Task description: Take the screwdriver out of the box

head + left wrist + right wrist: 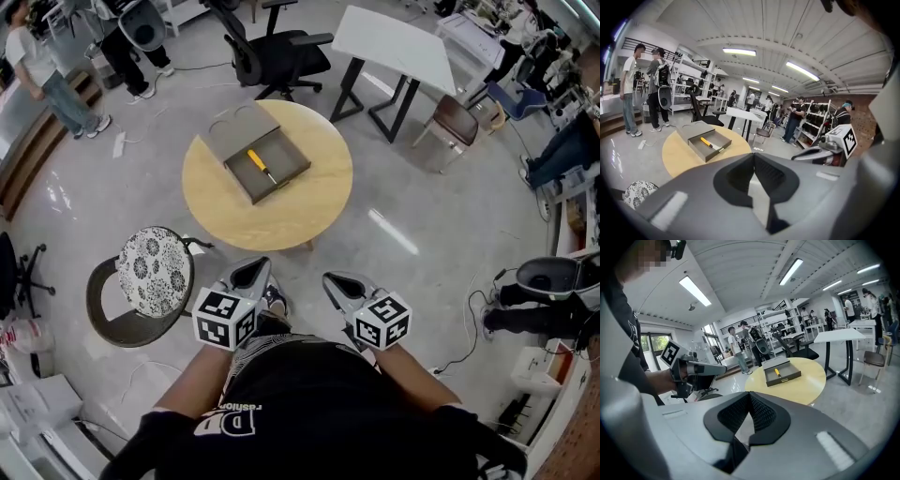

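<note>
A yellow-handled screwdriver (260, 165) lies in the open tray of a grey box (246, 189) on a round wooden table (281, 220). The box's flat grey cover (239, 127) sits right behind the tray. Both grippers hang short of the table's near edge, in front of my body. My left gripper (251, 268) is shut and holds nothing. My right gripper (336, 279), beside it, is also shut and empty. The left gripper view shows the screwdriver (708, 143) well beyond the closed jaws, up and to the left. In the right gripper view the screwdriver (777, 372) lies far ahead.
A chair with a patterned cushion (155, 272) stands left of my grippers. Behind the table are a black office chair (281, 52), a white table (394, 42) and a brown chair (455, 117). People (37, 66) stand at the far left. Cables lie on the floor at right.
</note>
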The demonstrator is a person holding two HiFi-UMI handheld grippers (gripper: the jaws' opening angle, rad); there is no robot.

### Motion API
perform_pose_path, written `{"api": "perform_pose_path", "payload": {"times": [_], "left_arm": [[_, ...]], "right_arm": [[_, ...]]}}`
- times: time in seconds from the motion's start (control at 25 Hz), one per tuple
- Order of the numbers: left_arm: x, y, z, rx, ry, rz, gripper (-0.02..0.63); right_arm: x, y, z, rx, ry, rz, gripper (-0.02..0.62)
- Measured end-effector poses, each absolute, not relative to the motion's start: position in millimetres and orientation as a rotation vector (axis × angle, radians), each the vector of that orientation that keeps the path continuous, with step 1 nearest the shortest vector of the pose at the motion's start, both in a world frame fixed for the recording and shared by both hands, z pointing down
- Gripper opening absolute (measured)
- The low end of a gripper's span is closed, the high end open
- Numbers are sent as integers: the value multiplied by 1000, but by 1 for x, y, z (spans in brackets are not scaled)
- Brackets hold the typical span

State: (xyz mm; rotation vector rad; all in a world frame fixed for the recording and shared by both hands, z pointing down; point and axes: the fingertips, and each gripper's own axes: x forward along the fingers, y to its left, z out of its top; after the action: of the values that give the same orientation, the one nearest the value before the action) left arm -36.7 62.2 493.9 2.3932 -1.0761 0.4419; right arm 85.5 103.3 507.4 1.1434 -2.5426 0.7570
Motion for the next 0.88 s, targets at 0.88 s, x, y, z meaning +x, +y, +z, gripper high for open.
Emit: {"api": "perform_pose_path", "payload": {"times": [0.88], "left_arm": [[-126, -150, 494, 2399, -1084, 413, 58]], "right_arm": [[-4, -108, 498, 1047, -2459, 676, 0]]}}
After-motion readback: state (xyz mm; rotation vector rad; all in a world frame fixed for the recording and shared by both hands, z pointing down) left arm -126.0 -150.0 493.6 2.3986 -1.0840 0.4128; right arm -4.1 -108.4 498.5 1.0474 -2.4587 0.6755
